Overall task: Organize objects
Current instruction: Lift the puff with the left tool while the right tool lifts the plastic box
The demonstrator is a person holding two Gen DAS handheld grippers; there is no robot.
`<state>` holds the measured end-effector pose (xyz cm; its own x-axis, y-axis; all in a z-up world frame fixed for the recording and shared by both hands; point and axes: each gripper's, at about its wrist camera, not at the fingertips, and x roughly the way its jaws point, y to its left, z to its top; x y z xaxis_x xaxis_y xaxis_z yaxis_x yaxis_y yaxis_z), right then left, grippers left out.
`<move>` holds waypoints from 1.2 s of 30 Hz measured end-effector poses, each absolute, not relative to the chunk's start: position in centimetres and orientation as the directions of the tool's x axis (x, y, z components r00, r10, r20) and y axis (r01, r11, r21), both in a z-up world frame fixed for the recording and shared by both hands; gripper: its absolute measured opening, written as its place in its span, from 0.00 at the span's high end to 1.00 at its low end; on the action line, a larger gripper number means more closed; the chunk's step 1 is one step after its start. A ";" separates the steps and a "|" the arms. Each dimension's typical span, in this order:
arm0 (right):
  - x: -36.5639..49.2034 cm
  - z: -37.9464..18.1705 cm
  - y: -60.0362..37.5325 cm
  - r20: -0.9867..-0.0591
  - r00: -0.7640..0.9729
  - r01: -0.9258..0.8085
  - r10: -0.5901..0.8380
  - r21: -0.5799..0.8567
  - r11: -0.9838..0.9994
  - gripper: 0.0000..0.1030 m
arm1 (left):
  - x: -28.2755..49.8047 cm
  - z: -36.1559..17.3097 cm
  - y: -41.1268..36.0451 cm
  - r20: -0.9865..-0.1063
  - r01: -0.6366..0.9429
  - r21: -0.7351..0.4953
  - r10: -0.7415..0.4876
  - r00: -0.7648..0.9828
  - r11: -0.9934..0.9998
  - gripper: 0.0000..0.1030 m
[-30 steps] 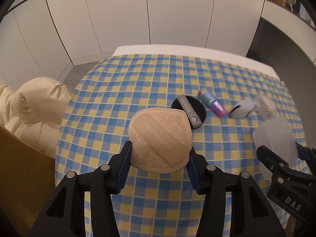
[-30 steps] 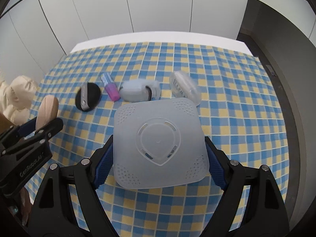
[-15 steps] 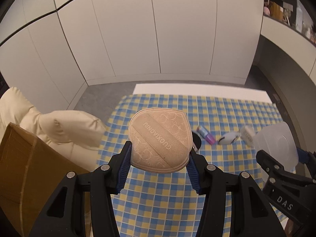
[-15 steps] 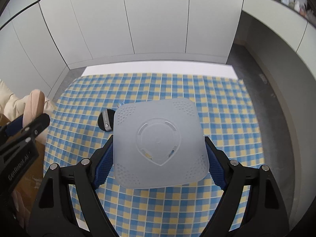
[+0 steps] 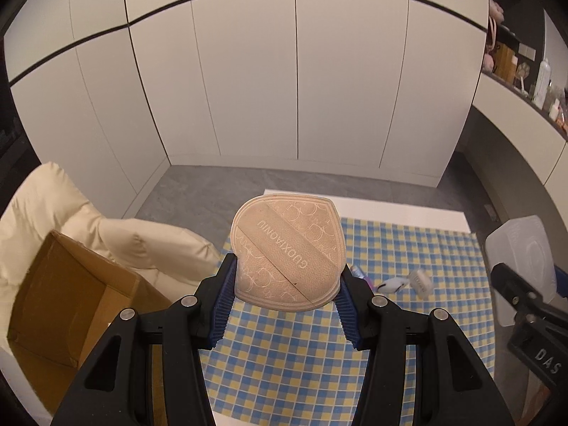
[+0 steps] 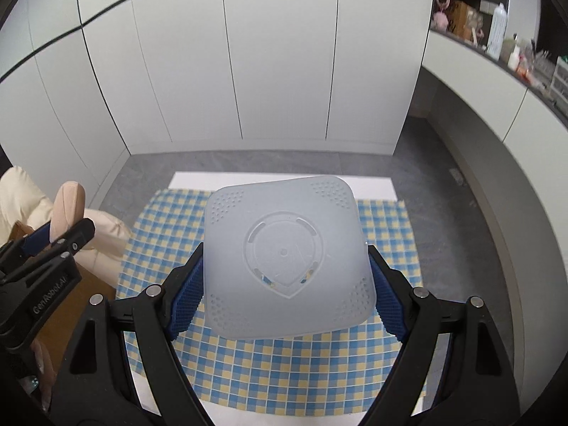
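Observation:
My left gripper [image 5: 287, 280] is shut on a beige powder puff [image 5: 287, 250] marked GUOXIAONIU, held high above the checked table [image 5: 390, 323]. My right gripper [image 6: 285, 296] is shut on a translucent white square lid [image 6: 285, 257], also held high; the lid shows at the right edge of the left wrist view [image 5: 522, 262]. The puff shows edge-on at the left of the right wrist view [image 6: 67, 209]. On the table lie a small pink-capped tube [image 5: 358, 272], a white object [image 5: 392, 284] and a clear case [image 5: 420, 280].
An open cardboard box [image 5: 64, 305] stands left of the table, against a cream cushion [image 5: 53, 209]. White cabinet doors [image 5: 284, 88] line the far wall. A shelf with bottles [image 6: 497, 32] runs along the right. Grey floor lies beyond the table.
Both grippers have risen well above the table with the puff and the lid still held. The table objects look much smaller and farther; the black compact is now hidden behind the puff.

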<state>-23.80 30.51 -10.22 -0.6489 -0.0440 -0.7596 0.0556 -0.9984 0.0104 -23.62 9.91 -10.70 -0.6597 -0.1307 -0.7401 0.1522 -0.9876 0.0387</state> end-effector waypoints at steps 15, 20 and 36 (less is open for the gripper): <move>-20.6 0.8 31.7 -0.706 -0.708 0.028 -0.018 -0.002 -1.000 0.18 | -19.9 -0.1 11.5 -0.664 0.137 0.062 -0.143 -0.734 -0.989 0.50; -19.3 4.3 32.3 -0.689 -0.724 0.022 -0.020 0.006 -1.000 0.18 | -18.2 3.4 12.4 -0.634 0.119 0.050 -0.124 -0.763 -0.992 0.50; -14.7 11.3 31.1 -0.634 -0.773 0.072 -0.036 -0.031 -0.997 0.18 | -13.3 11.2 12.6 -0.605 0.141 0.016 -0.122 -0.787 -0.990 0.50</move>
